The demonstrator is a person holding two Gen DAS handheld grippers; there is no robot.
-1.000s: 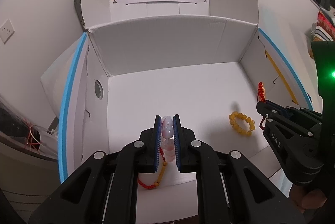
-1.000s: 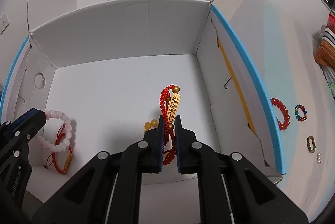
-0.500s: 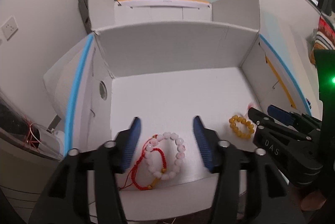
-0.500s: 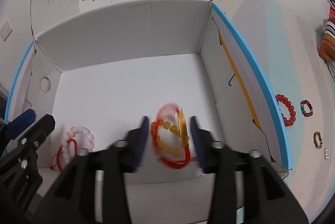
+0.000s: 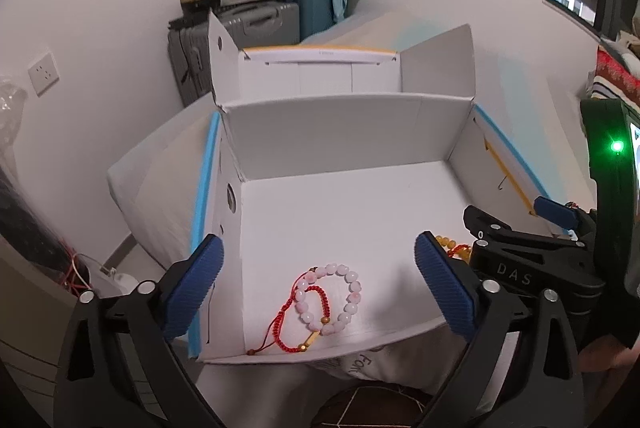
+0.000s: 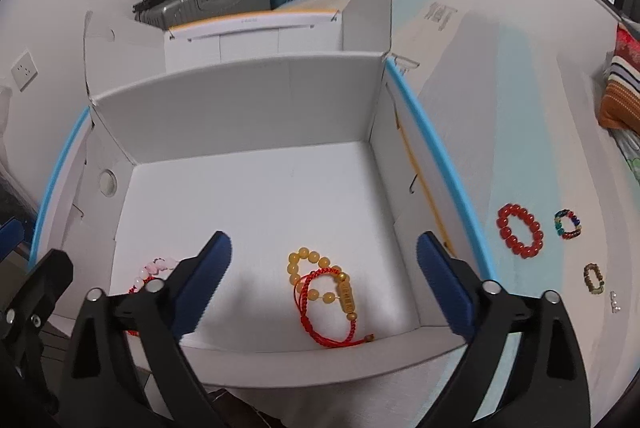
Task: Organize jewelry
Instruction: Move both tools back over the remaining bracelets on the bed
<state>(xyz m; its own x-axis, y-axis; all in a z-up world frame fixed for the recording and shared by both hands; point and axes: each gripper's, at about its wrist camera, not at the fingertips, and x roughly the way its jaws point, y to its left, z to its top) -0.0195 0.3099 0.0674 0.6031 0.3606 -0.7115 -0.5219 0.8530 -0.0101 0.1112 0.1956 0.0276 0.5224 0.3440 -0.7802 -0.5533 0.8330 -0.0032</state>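
A white cardboard box (image 5: 340, 132) (image 6: 240, 112) stands open in front of me. A pink bead bracelet (image 5: 340, 292) and a red cord bracelet (image 5: 288, 332) lie at its near left; the pink one shows partly in the right wrist view (image 6: 154, 266). A yellow bead bracelet (image 6: 308, 268) and a red cord bracelet with a gold tag (image 6: 340, 312) lie at its near right. My left gripper (image 5: 320, 288) is open and empty above the pink bracelet. My right gripper (image 6: 324, 288) is open and empty above the yellow one.
On the white surface right of the box lie a red bead bracelet (image 6: 520, 236), a multicoloured one (image 6: 568, 224), a brown one (image 6: 594, 278) and small white beads (image 6: 614, 300). Suitcases (image 5: 260, 20) stand behind the box. A striped cushion (image 6: 624, 96) is far right.
Both grippers opened and let go of their bracelets, which now lie on the box floor. Both grippers pulled back and up from the box.
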